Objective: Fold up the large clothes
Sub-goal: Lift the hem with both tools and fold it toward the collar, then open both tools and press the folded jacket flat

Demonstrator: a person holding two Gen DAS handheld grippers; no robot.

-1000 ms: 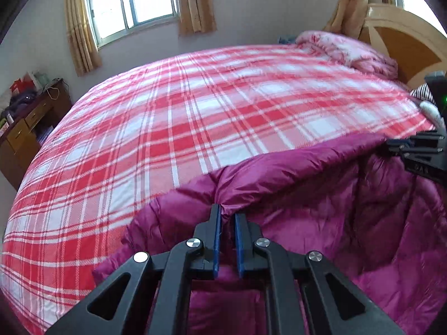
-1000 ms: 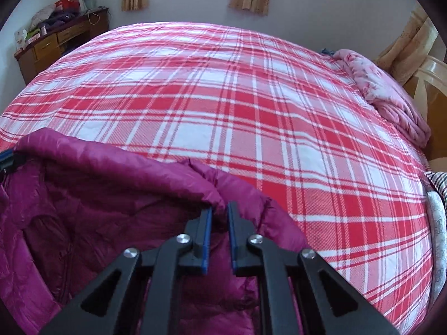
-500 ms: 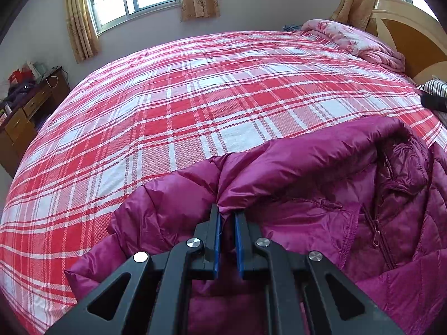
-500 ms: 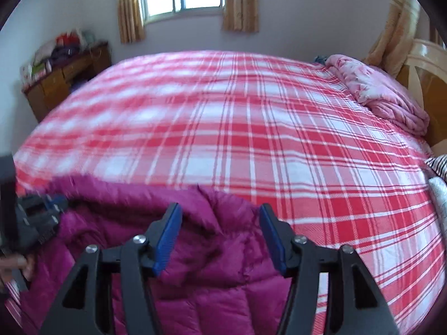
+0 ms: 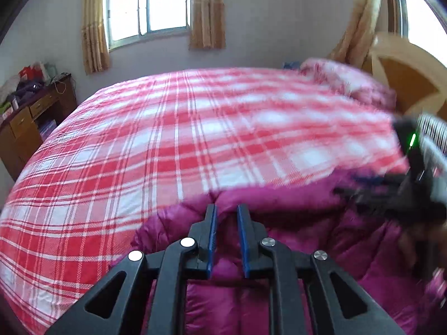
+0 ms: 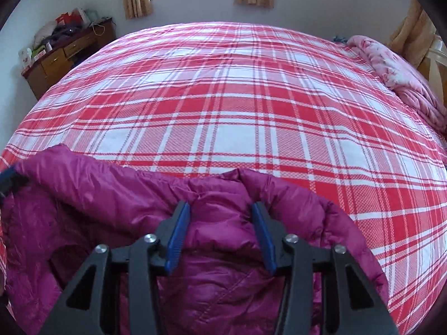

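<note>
A: Both grippers have let go since a second ago. Jacket (image 6: 223, 251) edge, pinched on both sides back then, now lies dropped along the near side of the bed (image 6: 223, 97), folded lip toward the window.

B: Jaw state?

A: Right gripper (image 6: 220, 212) went wide, has just been closing a bit; jaws spread, quilted fabric between them, pads not pressing. Left gripper (image 5: 226, 212) has just been opening; narrow gap, fabric below it, nothing pinched as far as I can tell. Left view is motion-blurred.

B: Risks, biggest first?

A: 1) Puffy down shell. With nothing holding it, the fold could spring back open and the lip slide off.
2) Right side bunches near the collar fold (image 6: 240, 176). A regrip there may catch two layers and drag the whole jacket instead of one flap.
3) Slick fabric. A shallow pinch likely slips mid-lift.
4) Grippers sit close; right gripper (image 5: 391, 192) shows at the edge of the left view. Crossing moves could collide.

B: Smallest?

A: Zipper. Can't see it now; might snag a pad.
</note>
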